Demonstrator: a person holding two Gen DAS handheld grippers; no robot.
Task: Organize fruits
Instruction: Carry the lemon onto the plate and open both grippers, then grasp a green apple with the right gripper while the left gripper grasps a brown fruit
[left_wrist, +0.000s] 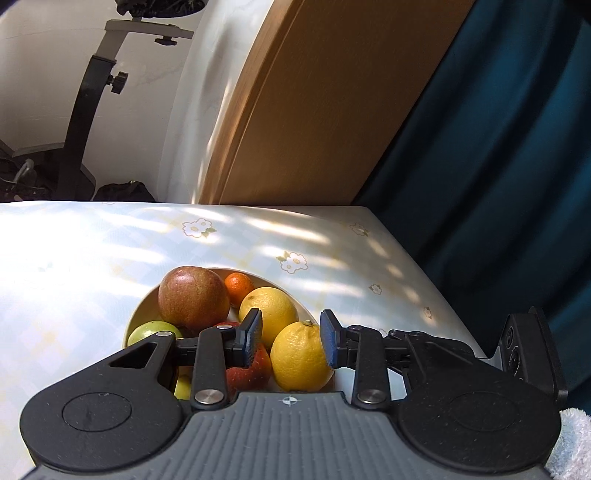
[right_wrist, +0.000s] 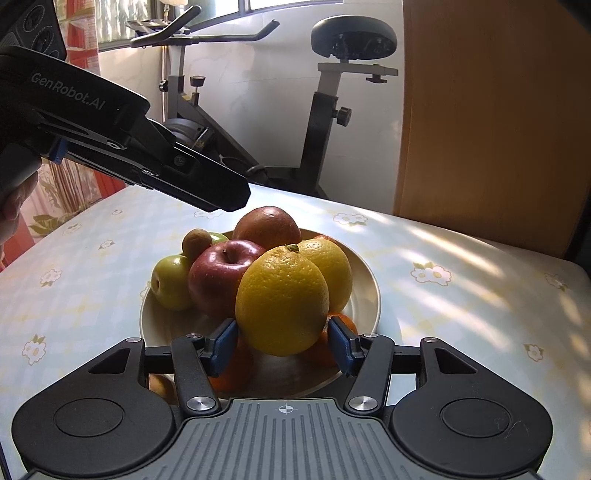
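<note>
A cream bowl (right_wrist: 369, 291) on the flowered table holds several fruits: a large yellow orange (right_wrist: 282, 301), a second yellow one (right_wrist: 330, 269), a red apple (right_wrist: 219, 278), a brownish apple (right_wrist: 267, 225), a green apple (right_wrist: 170, 282), a kiwi (right_wrist: 195, 242) and small tangerines (right_wrist: 231, 369). My right gripper (right_wrist: 283, 345) is open with its pads on either side of the large yellow orange's base, apart from it. My left gripper (left_wrist: 291, 338) is open above the bowl (left_wrist: 142, 310), the yellow orange (left_wrist: 301, 356) between its pads. It also shows in the right wrist view (right_wrist: 221, 192), hovering over the fruit.
The table (right_wrist: 461, 295) has a pale flowered cloth and its edges are near on the right. An exercise bike (right_wrist: 325, 110) stands behind the table. A wooden panel (right_wrist: 498, 110) and a dark blue curtain (left_wrist: 498, 147) are on the right.
</note>
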